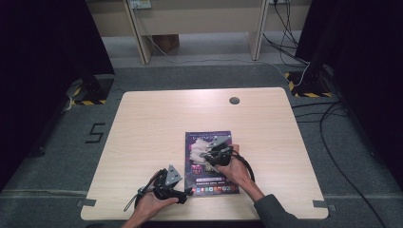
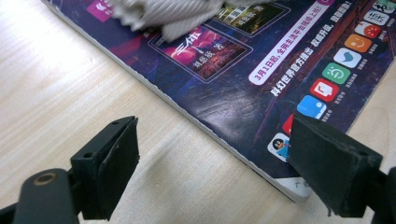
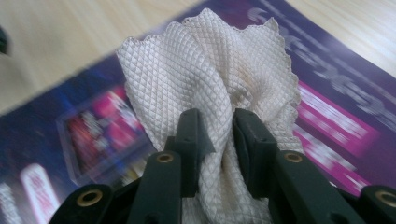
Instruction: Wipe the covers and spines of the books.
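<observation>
Glossy purple softcover magazine (image 1: 212, 164) lies flat on the pale wood-grain table (image 1: 142, 142), near-centre toward the person's edge, long axis running away from the person, title end at the far side. Readable on the cover in the left gripper view: pink pill banner starting "3月1日起", white "科幻世界" in the line under it, a framed dark panel with white Chinese title text, and a row of coloured rounded-square app icons (image 2: 336, 73) (blue, red, green, white, orange) along the bottom cover edge; smaller print too small to read. White page block shows at the spine-side edge. Right gripper (image 3: 219, 135) sits over the upper half of the cover, black jaws nearly closed and pinching a bunched cream waffle-weave cloth (image 3: 210, 70) with a scalloped hem; the cloth fans out beyond the jaws and rests on the magazine. Left gripper (image 2: 212, 154) is at the magazine's near-left corner, jaws spread wide, holding nothing; one jaw over bare table, the other over the cover corner, contact unclear.
</observation>
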The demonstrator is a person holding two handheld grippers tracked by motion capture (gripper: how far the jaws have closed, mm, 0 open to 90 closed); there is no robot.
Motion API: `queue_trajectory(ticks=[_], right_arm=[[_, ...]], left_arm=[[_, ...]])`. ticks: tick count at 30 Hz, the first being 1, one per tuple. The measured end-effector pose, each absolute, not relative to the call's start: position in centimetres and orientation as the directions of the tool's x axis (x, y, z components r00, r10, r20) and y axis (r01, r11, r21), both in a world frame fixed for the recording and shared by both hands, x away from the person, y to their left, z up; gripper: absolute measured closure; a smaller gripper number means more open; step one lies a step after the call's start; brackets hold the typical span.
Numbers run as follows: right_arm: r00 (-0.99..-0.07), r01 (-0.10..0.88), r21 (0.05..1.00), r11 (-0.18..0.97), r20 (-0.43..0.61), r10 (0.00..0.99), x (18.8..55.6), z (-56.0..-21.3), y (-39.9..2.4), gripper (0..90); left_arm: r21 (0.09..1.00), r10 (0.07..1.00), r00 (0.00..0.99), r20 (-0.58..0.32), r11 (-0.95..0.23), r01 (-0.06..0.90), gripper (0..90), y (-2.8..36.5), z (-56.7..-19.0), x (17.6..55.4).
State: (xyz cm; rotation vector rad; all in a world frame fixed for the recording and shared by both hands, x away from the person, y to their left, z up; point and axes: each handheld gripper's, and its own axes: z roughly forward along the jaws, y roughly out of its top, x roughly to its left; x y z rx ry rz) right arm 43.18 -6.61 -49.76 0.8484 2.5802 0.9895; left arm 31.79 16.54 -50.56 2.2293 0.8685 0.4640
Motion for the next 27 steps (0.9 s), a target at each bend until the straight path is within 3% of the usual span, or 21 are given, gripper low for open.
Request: queue_trajectory(ticks=[7,12,24,27], right_arm=[[-0.737,0.488,0.670,0.559,-0.026,0.675,43.1,-49.6,-11.4,72.3],[-0.722,0.501,0.668,0.550,-0.028,0.692,43.1,-49.5,-12.5,72.3],[-0.735,0.483,0.666,0.569,-0.045,0.676,42.9,-49.6,-10.9,72.2],[-0.764,0.458,0.665,0.590,-0.044,0.643,42.7,-49.6,-8.5,72.2]], left_arm=[[0.724,0.699,0.714,0.052,-0.519,0.455,16.3,16.7,-50.4,31.8],[0.739,0.695,0.718,0.039,-0.504,0.447,16.4,17.0,-50.0,31.6],[0.740,0.725,0.688,0.026,-0.477,0.474,16.4,18.5,-49.6,31.3],[0.732,0.726,0.687,0.026,-0.482,0.481,16.4,18.7,-49.7,31.1]])
